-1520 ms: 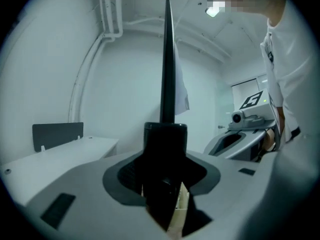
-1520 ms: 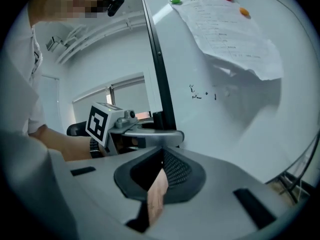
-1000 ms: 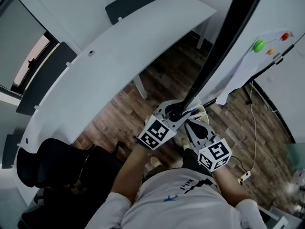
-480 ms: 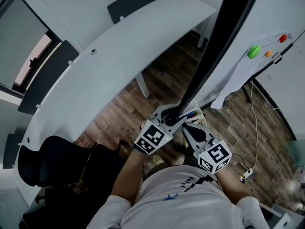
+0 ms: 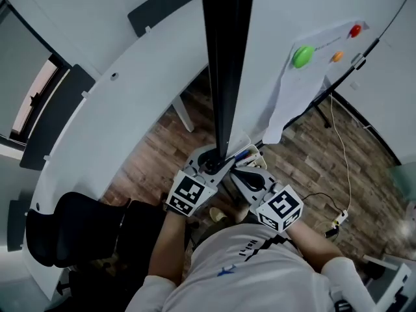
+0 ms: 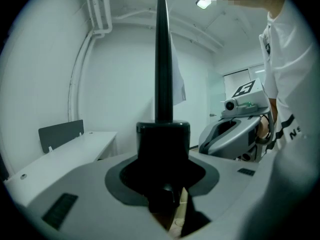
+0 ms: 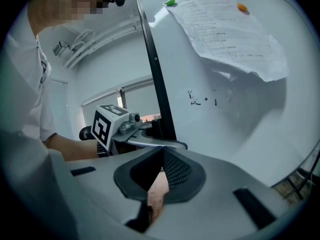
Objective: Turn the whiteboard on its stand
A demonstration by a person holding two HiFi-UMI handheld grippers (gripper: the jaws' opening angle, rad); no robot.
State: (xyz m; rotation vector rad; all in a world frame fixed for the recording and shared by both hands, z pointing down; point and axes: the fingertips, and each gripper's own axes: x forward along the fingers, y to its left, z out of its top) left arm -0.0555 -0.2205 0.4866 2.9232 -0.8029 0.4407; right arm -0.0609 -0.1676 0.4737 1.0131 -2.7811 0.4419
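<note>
The whiteboard (image 5: 279, 38) stands in the middle of the room, seen almost edge-on from the head view, its black frame edge (image 5: 224, 64) running from the far side down to the person's hands. The left gripper (image 5: 218, 163) is clamped on the lower end of that frame edge, which fills the space between its jaws in the left gripper view (image 6: 164, 149). Just right of it, the right gripper (image 5: 244, 174) sits close to the board's white face with its jaws drawn together on nothing (image 7: 161, 164). A sheet of paper (image 5: 296, 83) hangs on the board's right side under a green magnet (image 5: 302, 56), an orange magnet (image 5: 337, 56) and a red magnet (image 5: 355, 30). A long white desk (image 5: 123, 103) curves along the left, with a black chair (image 5: 65, 229) at the near left on the wood floor (image 5: 162, 148).
</note>
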